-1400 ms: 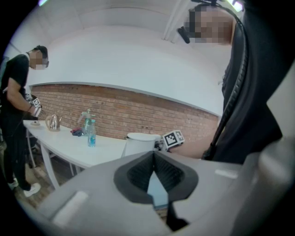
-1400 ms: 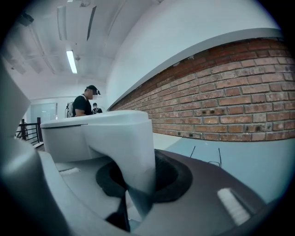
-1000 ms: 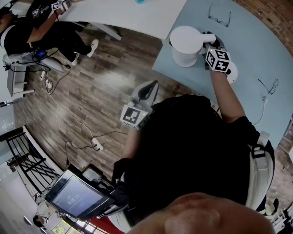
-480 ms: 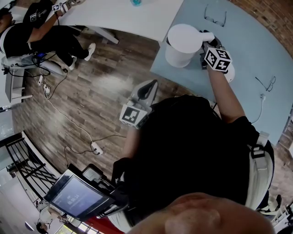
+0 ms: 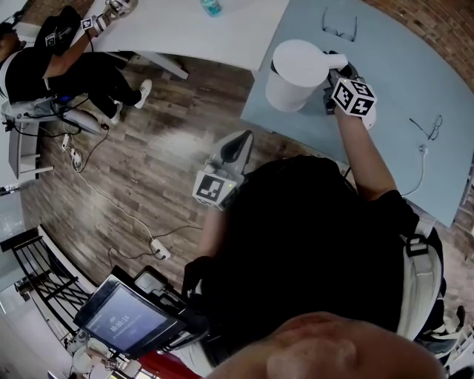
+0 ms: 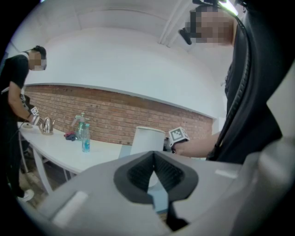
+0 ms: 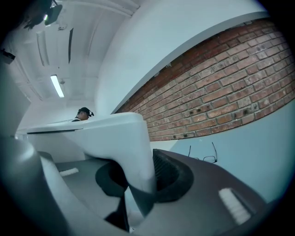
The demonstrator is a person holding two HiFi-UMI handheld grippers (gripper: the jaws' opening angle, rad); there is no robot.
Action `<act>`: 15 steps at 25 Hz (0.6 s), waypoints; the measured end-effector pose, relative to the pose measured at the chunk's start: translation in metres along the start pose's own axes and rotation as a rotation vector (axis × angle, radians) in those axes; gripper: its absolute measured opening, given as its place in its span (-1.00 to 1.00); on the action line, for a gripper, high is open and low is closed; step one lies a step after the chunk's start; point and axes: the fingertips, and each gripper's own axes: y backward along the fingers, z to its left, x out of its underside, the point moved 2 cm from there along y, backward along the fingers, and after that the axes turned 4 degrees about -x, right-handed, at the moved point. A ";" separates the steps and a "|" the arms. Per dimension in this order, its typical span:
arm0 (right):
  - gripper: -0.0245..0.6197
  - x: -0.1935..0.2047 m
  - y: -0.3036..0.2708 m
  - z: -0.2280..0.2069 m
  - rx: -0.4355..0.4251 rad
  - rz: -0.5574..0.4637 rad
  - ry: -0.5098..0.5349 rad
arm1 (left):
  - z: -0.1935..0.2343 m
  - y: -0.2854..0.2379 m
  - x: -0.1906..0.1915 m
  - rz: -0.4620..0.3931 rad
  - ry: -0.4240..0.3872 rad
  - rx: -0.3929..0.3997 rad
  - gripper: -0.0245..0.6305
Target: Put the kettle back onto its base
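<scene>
A white kettle [image 5: 296, 74] hangs over the near left corner of the light blue table [image 5: 400, 81], its handle [image 5: 335, 61] pointing right. My right gripper [image 5: 333, 78], marker cube on top, is shut on that handle. In the right gripper view the white handle [image 7: 136, 156] runs down between the black pads [image 7: 173, 173] of the right gripper [image 7: 138, 179]. A white rounded piece [image 5: 369, 116], perhaps the base, peeks out under my right hand. My left gripper [image 5: 233, 148] hangs by my side over the floor, shut on nothing. Past the left gripper's [image 6: 154, 156] tips I see the kettle [image 6: 147, 140].
Two pairs of glasses [image 5: 339, 22] [image 5: 429, 126] and a thin cable [image 5: 422, 163] lie on the blue table. A white table [image 5: 222, 26] with a bottle [image 5: 211, 7] stands behind. A seated person [image 5: 59, 52] is at the far left. Cables and a power strip [image 5: 157, 252] lie on the wood floor.
My right gripper has lifted the kettle a little, rolling slightly. The left gripper has stayed where it was.
</scene>
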 end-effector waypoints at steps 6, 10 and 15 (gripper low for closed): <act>-0.62 -0.001 0.020 -0.005 0.035 -0.011 0.021 | -0.006 0.000 0.000 0.006 0.020 0.047 -0.92; -0.62 -0.009 0.036 -0.013 0.055 -0.022 0.022 | -0.020 -0.009 -0.016 0.011 0.041 0.086 -0.92; -0.62 -0.016 0.063 -0.032 0.119 -0.036 0.022 | -0.028 -0.021 -0.010 0.043 0.047 0.158 -0.92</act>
